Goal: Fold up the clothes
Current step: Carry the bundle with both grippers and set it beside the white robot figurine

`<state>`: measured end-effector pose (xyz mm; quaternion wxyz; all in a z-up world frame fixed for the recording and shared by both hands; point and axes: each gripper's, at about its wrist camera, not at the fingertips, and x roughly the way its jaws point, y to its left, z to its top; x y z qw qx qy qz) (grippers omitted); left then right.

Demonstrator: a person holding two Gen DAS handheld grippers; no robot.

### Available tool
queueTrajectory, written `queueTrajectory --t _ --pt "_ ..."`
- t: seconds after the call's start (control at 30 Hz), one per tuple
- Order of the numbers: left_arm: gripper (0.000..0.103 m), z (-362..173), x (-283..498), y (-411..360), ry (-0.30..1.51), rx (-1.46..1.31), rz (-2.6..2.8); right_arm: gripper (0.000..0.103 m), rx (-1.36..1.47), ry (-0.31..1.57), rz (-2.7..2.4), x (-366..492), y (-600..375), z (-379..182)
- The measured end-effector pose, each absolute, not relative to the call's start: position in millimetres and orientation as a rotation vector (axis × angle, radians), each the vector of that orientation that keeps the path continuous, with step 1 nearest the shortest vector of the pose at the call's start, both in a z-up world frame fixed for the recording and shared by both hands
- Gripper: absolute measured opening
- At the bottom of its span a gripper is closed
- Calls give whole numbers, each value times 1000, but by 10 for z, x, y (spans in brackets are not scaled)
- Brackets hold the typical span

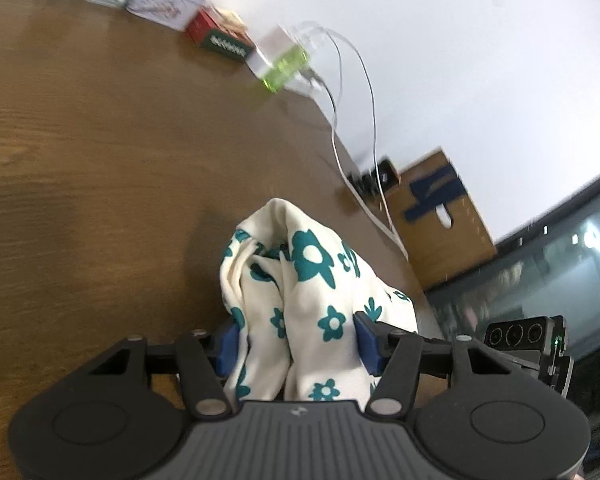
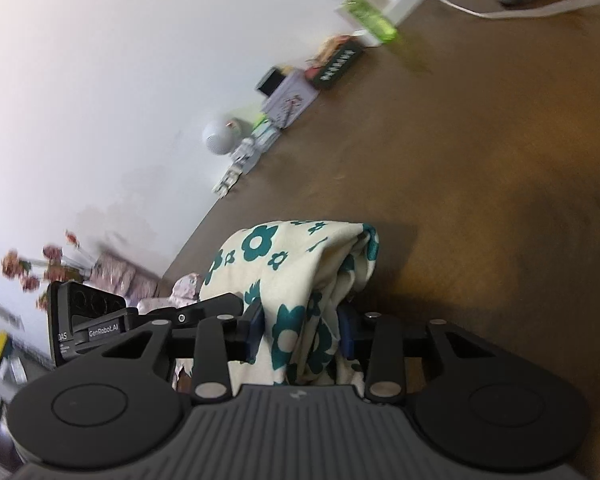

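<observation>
A cream garment with teal flowers (image 1: 300, 280) is bunched between the blue pads of my left gripper (image 1: 298, 342), which is shut on it and holds it above the brown wooden table (image 1: 100, 140). My right gripper (image 2: 302, 334) is shut on another bunch of the same floral garment (image 2: 296, 264), also lifted over the table (image 2: 480, 200). The other gripper's body shows at the right edge of the left wrist view (image 1: 528, 344) and at the left of the right wrist view (image 2: 88, 328). The rest of the garment hangs below, hidden.
Boxes and tins (image 1: 168, 0) line the table's far edge by the white wall, with a green item (image 1: 284, 68) and white cables (image 1: 340, 128). A cardboard box (image 1: 440, 216) stands past the table's end. Flowers (image 2: 40, 268) stand at the left in the right wrist view.
</observation>
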<state>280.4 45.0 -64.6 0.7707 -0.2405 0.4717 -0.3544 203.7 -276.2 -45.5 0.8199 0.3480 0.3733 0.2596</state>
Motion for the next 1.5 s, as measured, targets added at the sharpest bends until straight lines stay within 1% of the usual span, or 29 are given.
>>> queueTrajectory --t 0.27,0.5,0.67,0.83,0.93,1.1,1.13,1.17,1.2,1.23,1.27,1.3,1.33,1.43,1.5 --pt "57 -349 3346 602 916 -644 -594 35 588 792 667 2782 -2528 -144" --pt "55 -426 4164 719 849 -792 -437 35 535 805 708 3903 -2229 -32" --pt "55 -603 4715 844 801 -884 -360 35 522 790 723 4682 -1981 -70" --pt "55 -759 5233 927 795 -951 -306 35 514 767 727 5285 -1791 -174" --pt "55 -759 5409 882 786 -891 -274 35 539 759 716 5531 -1743 -257" --pt "56 -866 5528 840 788 -864 -239 35 550 784 689 5730 -1682 -457" --pt "58 -860 5524 828 784 -858 -238 37 553 777 687 5725 -1692 -459" --pt "62 -851 5518 821 784 -854 -236 38 556 770 686 5720 -1701 -462" --pt "68 -832 5511 818 781 -849 -236 45 559 763 684 5715 -1711 -464" --pt "72 -812 5502 815 778 -843 -237 51 561 756 682 5710 -1721 -467" --pt "79 -778 5477 820 766 -833 -233 55 564 749 681 5704 -1730 -470" --pt "84 -743 5452 824 755 -822 -229 68 567 742 679 5699 -1740 -472" --pt "85 -709 5427 829 743 -812 -225 83 565 731 671 5689 -1751 -455" --pt "93 -577 5303 844 705 -771 -204 94 536 691 649 5606 -1804 -336" --pt "99 -462 5170 847 665 -715 -179 99 509 661 643 5500 -1840 -263"
